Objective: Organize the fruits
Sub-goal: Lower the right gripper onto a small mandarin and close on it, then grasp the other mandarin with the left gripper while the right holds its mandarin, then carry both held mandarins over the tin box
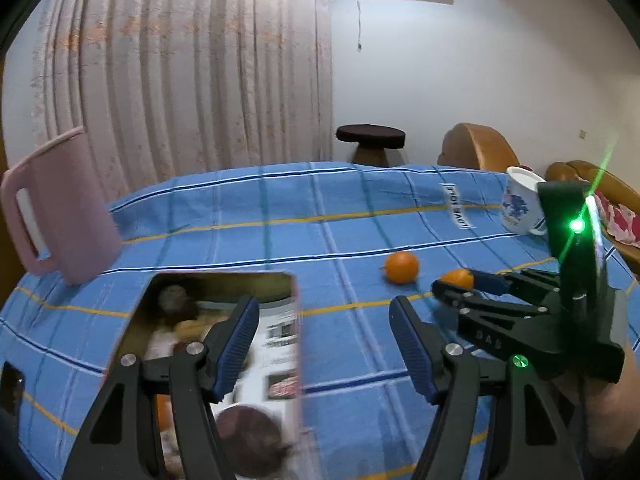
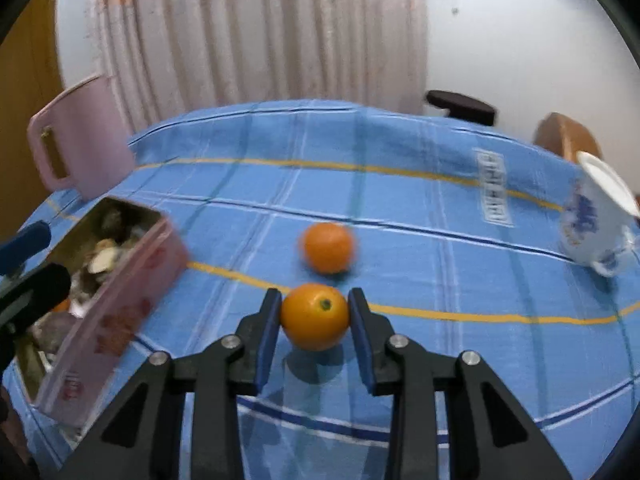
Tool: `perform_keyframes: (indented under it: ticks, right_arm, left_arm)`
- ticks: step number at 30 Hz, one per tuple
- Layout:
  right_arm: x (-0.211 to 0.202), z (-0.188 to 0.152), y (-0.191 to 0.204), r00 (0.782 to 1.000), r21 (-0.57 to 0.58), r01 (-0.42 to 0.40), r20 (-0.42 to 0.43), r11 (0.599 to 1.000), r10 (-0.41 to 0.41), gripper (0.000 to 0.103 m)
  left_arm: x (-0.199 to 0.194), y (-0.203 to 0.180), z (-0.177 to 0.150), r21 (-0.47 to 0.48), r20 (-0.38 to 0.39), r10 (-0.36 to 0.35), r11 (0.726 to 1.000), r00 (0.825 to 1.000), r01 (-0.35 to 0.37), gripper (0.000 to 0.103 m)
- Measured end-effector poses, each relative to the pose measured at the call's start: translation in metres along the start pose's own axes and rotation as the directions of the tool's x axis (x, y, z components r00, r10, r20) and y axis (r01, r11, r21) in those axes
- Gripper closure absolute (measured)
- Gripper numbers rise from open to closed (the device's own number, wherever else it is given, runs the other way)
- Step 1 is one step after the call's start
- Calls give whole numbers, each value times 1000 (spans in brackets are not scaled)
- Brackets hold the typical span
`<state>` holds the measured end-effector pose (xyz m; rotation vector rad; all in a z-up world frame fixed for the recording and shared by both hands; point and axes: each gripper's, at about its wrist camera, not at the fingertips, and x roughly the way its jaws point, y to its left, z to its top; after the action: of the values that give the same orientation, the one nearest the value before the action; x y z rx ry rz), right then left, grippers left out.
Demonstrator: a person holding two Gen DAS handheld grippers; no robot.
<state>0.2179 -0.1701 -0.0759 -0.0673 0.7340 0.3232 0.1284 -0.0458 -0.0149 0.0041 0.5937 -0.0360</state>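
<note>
Orange (image 2: pixel 314 316) pinched by right gripper (image 2: pixel 314 322) beside tin (image 2: pixel 120 300); left gripper (image 1: pixel 324 344) spread wide, empty, over cloth (image 1: pixel 340 340).

I see two small oranges on the blue checked cloth. The nearer orange (image 2: pixel 314 317), glossy with its green stem scar facing up, sits pinched between blue pads. The farther orange (image 2: pixel 328 247) lies loose just beyond it, apart, blurred in my view.
</note>
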Motion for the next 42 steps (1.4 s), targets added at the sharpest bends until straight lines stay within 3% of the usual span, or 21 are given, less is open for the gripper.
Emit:
perform_keyframes:
  ticks: [4,12,21,22,23,26,34,42]
  right_arm:
    - [-6,1,-32,997,42,69,17,997,-70,66]
    - [-10,1,-61,994,114,95,42,989,-100,66]
    - [-17,-1,-72,994,155,73,72,985,-85,66]
    - [-18,-1,-72,994,155,72,74,985,-85,66]
    - [-18,-1,-72,994,155,72,73,985,-84,66]
    - [-19,-1,-73,995,156,65,71,986,-76,66]
    - [-22,-2,-67,994,131,55,88,990,-66,66]
    - [-28,-2,-64,991,114,37,124,993,-51,66]
  left_arm:
    - [35,-23,9,-2,-61,-27,1000,998,26,34]
    - [93,-52,19,-2,-183,-68,998,981,69,34]
    - [132,-67,32,18,-219,-86,996,972,92,34]
    - [136,-67,32,13,-224,-90,995,970,96,39]
    - [141,-67,32,4,-233,-102,994,967,106,49]
    - [155,-59,30,-41,-274,-137,991,952,131,60]
    - [137,-57,24,-57,-254,-192,981,948,183,61]
    - [104,-61,15,-9,-174,-175,984,969,176,61]
